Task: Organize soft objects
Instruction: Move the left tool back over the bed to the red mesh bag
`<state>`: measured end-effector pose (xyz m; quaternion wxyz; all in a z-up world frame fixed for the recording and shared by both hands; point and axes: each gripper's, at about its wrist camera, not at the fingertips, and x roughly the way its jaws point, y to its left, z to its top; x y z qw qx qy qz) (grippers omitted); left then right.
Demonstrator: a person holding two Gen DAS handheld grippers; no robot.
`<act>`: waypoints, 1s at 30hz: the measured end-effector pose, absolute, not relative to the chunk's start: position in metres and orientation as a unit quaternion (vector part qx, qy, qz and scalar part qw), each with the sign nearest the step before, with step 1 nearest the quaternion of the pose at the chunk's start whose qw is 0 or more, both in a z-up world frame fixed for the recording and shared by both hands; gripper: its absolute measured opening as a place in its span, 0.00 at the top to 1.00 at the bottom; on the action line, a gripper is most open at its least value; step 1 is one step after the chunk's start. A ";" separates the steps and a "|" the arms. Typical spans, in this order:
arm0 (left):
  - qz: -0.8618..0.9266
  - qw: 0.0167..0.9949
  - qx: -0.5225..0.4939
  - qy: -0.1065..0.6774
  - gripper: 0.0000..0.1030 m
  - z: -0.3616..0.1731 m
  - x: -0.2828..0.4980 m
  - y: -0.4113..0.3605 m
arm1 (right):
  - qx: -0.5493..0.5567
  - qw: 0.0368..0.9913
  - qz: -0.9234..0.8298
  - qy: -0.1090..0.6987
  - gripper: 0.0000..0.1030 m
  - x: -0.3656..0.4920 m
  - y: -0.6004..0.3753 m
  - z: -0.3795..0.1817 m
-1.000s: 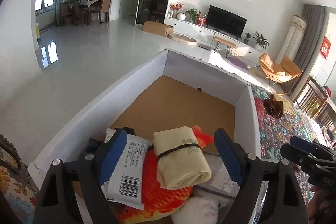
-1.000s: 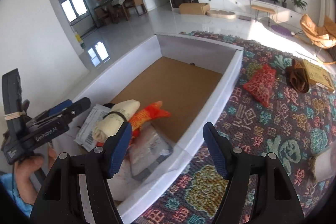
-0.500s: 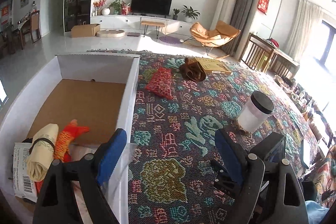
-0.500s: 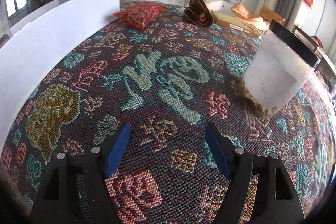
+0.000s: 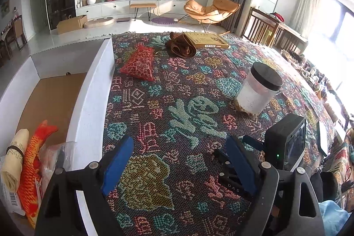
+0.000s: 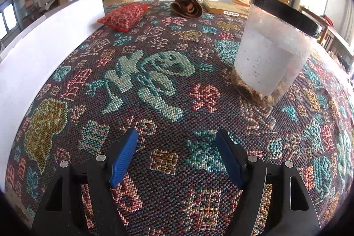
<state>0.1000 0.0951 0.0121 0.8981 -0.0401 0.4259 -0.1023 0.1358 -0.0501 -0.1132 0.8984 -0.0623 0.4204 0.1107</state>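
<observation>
A white cardboard box (image 5: 93, 90) stands at the left on the patterned cloth; its wall also shows in the right wrist view (image 6: 44, 41). In its near corner lie an orange plush fish (image 5: 33, 160), a rolled cream cloth (image 5: 13, 154) and plastic packets. A red patterned pouch (image 5: 139, 63) (image 6: 124, 14) and a rolled brown cloth (image 5: 181, 47) (image 6: 187, 6) lie on the cloth farther off. My left gripper (image 5: 179, 160) is open and empty above the cloth beside the box. My right gripper (image 6: 177, 154) is open and empty, low over the cloth.
A translucent jar with a black lid (image 5: 258, 90) (image 6: 274, 45) stands to the right. A flat yellow-brown box (image 5: 205, 40) lies at the far edge. The right gripper's body (image 5: 285, 145) shows at lower right of the left wrist view.
Both grippers swung right, away from the box and over the patterned cloth. The right gripper dropped low toward the cloth and came nearer the jar. Both stayed open.
</observation>
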 end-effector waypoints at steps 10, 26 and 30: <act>-0.135 0.863 0.020 0.486 0.17 0.020 0.183 0.082 | -0.057 0.897 0.115 0.424 0.23 0.140 -0.050 -0.115; -0.013 0.842 0.082 0.533 0.17 -0.072 0.407 0.086 | -0.057 0.896 0.119 0.425 0.20 0.141 -0.048 -0.115; 0.011 0.839 0.079 0.539 0.17 -0.093 0.424 0.090 | -0.057 0.895 0.121 0.426 0.19 0.142 -0.046 -0.116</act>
